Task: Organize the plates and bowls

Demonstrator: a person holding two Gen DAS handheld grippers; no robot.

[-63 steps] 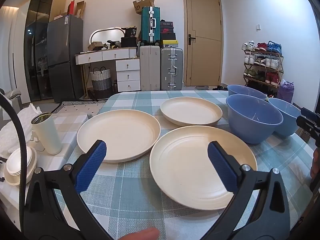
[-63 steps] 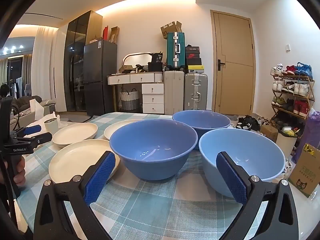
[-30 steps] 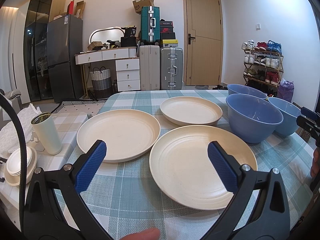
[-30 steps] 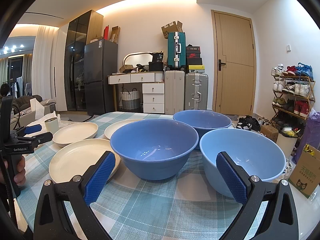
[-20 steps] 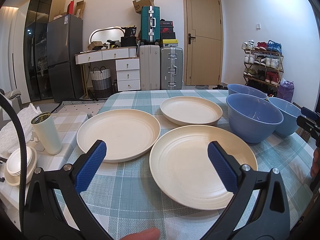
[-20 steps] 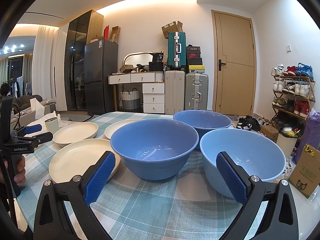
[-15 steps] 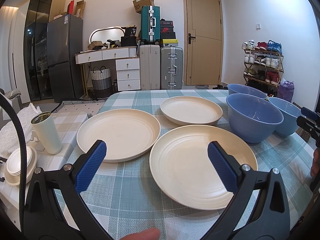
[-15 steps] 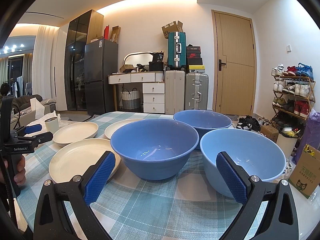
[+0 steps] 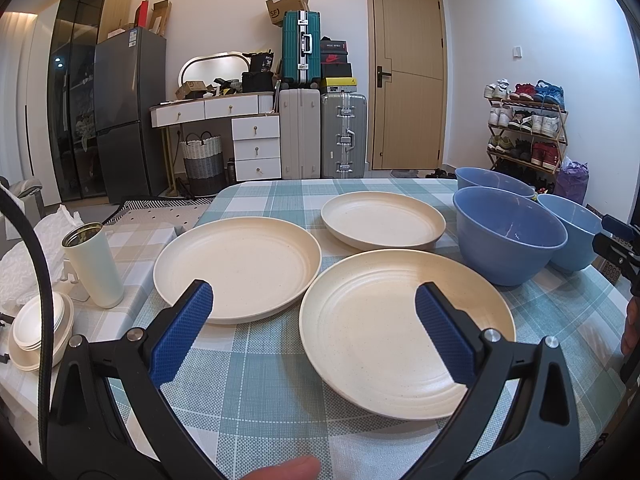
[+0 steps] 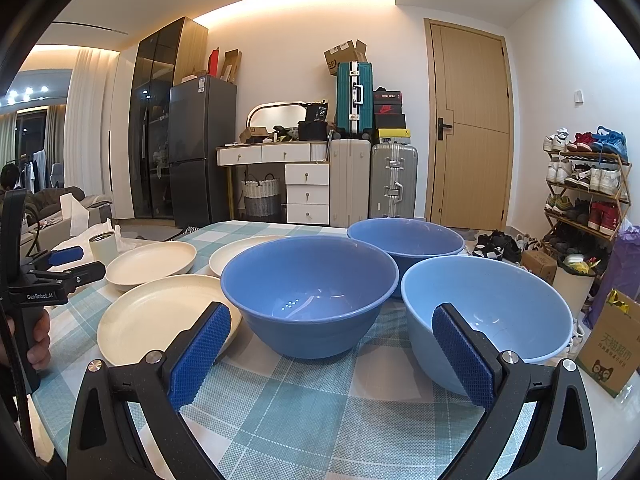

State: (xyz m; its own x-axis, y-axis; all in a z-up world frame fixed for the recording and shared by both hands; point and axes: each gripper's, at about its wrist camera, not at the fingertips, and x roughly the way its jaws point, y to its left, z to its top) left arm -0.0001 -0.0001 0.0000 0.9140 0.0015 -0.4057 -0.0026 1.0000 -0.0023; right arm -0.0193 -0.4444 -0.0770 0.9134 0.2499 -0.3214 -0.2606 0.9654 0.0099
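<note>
Three cream plates lie on the checked tablecloth: a near plate, a left plate and a smaller far plate. To their right stand three blue bowls: a dark middle bowl, a dark far bowl and a lighter near bowl. My left gripper is open above the table's near edge, facing the near plate, with nothing between its fingers. My right gripper is open in front of the middle and lighter bowls, holding nothing. The left gripper also shows at the left of the right wrist view.
A white tumbler and a stack of small white dishes sit on a side surface to the left. A cardboard box stands off the table's right edge. Suitcases, drawers, a fridge and a shoe rack line the far wall.
</note>
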